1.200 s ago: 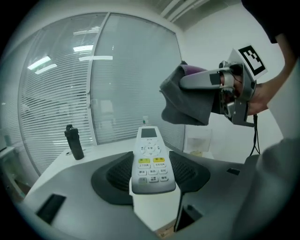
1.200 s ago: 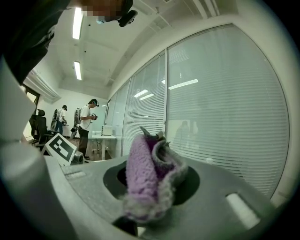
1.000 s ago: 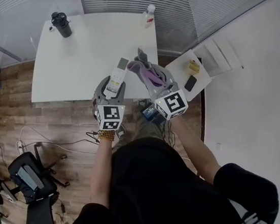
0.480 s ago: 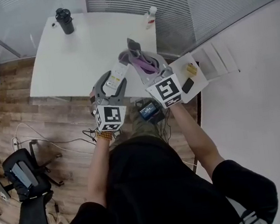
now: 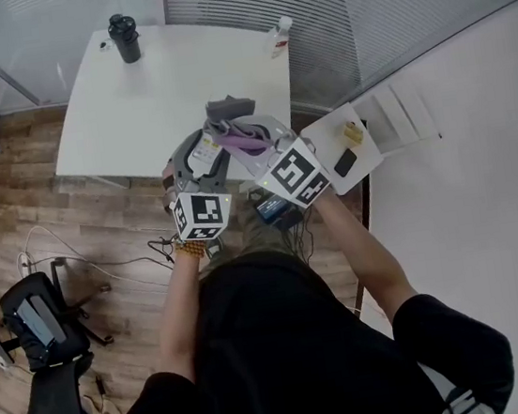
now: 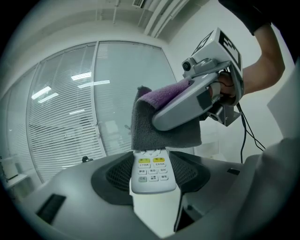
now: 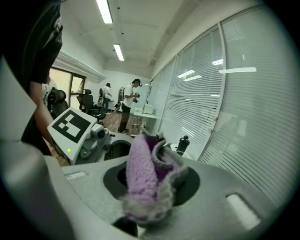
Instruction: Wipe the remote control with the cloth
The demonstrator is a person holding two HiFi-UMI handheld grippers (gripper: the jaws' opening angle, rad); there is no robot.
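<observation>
One white table (image 5: 145, 98), wooden floor (image 5: 100, 217)

In the left gripper view, the far end of the remote control (image 6: 151, 171) is covered by the cloth (image 6: 161, 126), and the print on its buttons is too small to be read. In the right gripper view, the inner faces of the right gripper (image 7: 151, 187) are hidden by the cloth. The small yellow object (image 5: 356, 130) on the side table (image 5: 329, 130) cannot be identified.
</observation>
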